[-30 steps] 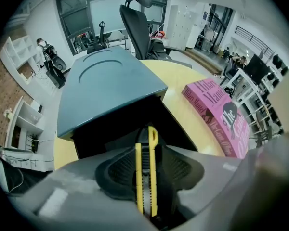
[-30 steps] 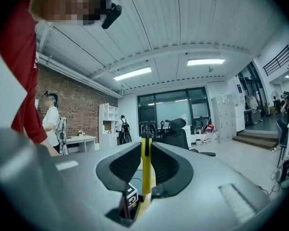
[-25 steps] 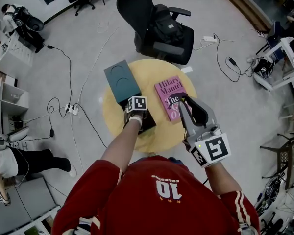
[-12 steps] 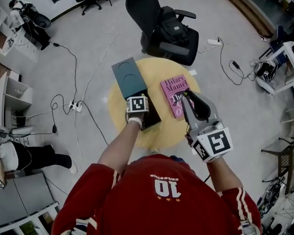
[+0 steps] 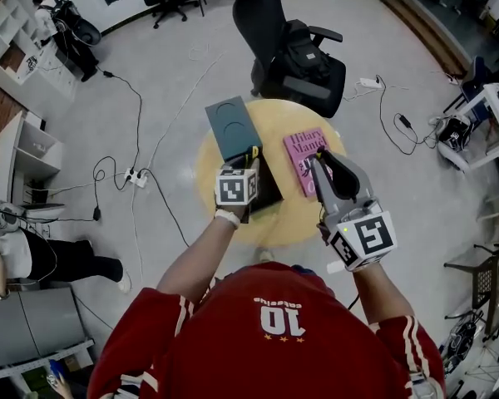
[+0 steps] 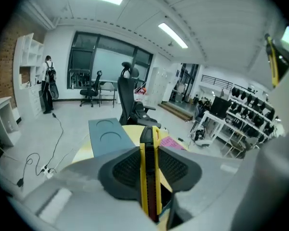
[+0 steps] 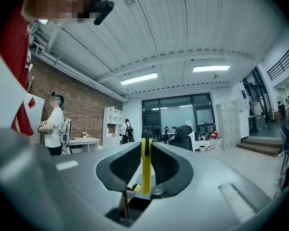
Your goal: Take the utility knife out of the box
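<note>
We find the left gripper (image 5: 248, 169) closed on the utility knife (image 6: 148, 177). Its two black ribbed pads press against the knife's yellow flanks, so the jaws stand only as far apart as the knife is thick. The knife lies lengthwise along the jaws, its dark tip pointing to the far side past the fingertips.

In the head view the knife is over the near left part of the round yellow table (image 5: 208, 169). It sits in the gripper, not in the black open box (image 5: 270, 191) just beside and under it. A teal slab (image 5: 233, 127) with two round recesses touches the far end of the box. A pink book (image 5: 303, 152) lies on the table to the right of the box, apart from it.

The right gripper (image 5: 326, 163) is held over the right part of the table, near the book. In its own view a narrow yellow strip (image 7: 145, 167) with a dark top stands upright between the pads. The pads lie close against both of its sides, so the jaws are nearly together. We cannot tell what this strip is.

A black office chair (image 5: 299, 56) carrying a dark bag stands on the floor at the far side of the table.
</note>
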Demonstrator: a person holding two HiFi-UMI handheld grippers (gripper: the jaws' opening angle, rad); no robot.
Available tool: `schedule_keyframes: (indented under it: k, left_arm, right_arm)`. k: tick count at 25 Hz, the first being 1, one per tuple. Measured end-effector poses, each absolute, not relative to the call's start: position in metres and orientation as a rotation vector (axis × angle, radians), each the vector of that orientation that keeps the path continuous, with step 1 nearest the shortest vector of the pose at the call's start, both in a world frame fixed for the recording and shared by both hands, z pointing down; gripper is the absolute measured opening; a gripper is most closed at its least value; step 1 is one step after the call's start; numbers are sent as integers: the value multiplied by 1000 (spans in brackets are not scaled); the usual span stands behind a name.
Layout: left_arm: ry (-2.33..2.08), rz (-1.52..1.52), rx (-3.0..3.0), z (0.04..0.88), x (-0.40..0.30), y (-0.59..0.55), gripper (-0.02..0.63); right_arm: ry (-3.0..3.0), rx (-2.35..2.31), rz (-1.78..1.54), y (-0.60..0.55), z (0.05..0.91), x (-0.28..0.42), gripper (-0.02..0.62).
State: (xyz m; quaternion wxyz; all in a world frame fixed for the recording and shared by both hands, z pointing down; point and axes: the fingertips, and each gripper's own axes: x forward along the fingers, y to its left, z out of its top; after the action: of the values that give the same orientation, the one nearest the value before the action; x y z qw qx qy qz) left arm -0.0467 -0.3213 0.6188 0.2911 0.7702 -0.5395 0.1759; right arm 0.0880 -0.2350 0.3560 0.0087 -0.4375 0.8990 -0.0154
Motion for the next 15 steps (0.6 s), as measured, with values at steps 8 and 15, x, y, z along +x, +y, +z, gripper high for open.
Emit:
schedule_keyframes:
  k: [8, 15]
  left_arm:
    - [-1530, 273, 2390, 492, -48, -280, 127]
    - [-1652, 89, 2626, 385, -66, -228, 127]
  right_arm:
    - [2800, -1351, -21, -211, 341, 77, 53]
    - [2765, -1334, 4, -195, 324, 70, 53]
